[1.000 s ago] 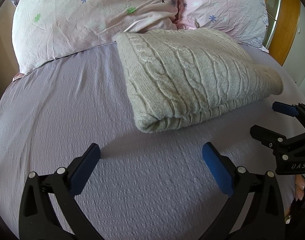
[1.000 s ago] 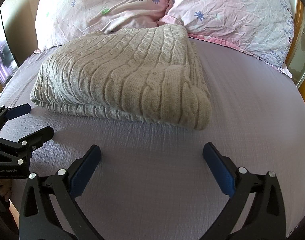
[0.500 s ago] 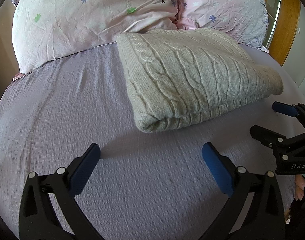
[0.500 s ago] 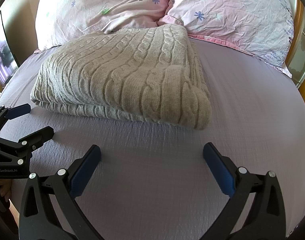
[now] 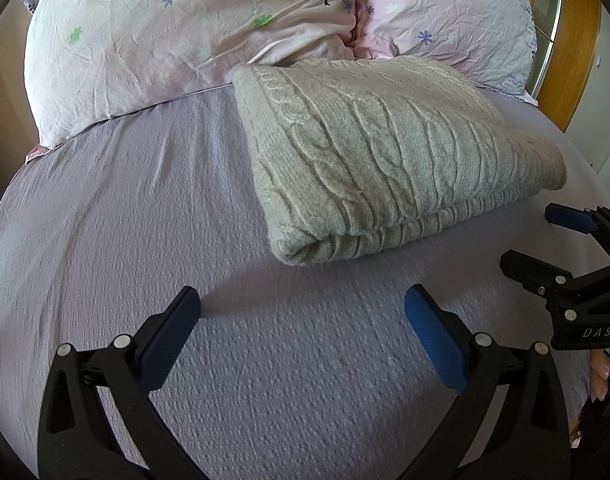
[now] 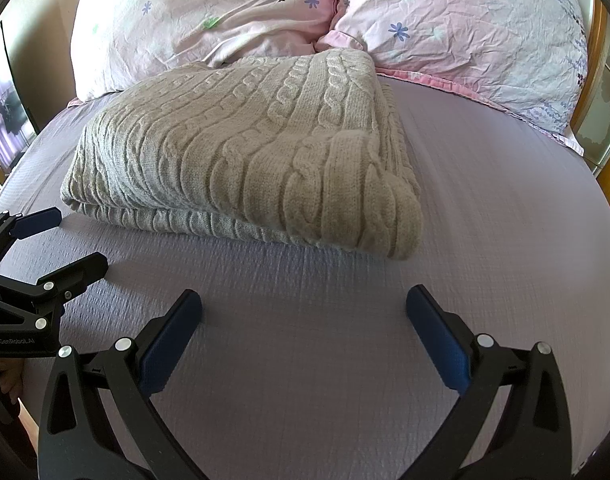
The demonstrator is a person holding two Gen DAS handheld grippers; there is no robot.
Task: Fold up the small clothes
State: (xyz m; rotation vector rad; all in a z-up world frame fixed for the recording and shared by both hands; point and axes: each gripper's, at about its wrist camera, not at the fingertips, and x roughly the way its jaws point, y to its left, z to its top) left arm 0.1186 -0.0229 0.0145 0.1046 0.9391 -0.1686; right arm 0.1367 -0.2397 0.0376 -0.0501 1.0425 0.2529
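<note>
A beige cable-knit sweater point(image 5: 385, 152) lies folded into a thick rectangle on the lilac bed sheet point(image 5: 125, 220), its far edge against the pillows. It also shows in the right wrist view point(image 6: 245, 152). My left gripper point(image 5: 303, 320) is open and empty, hovering over bare sheet in front of the sweater's near left corner. My right gripper point(image 6: 304, 320) is open and empty over the sheet in front of the sweater's near right corner. Each gripper shows in the other's view, the right one point(image 5: 545, 236) and the left one point(image 6: 61, 236), both open.
Two pink flowered pillows point(image 5: 185, 32) point(image 6: 465, 28) lie along the head of the bed behind the sweater. A wooden headboard edge point(image 5: 573, 40) stands at the far right. The bed drops off at the left and right sides.
</note>
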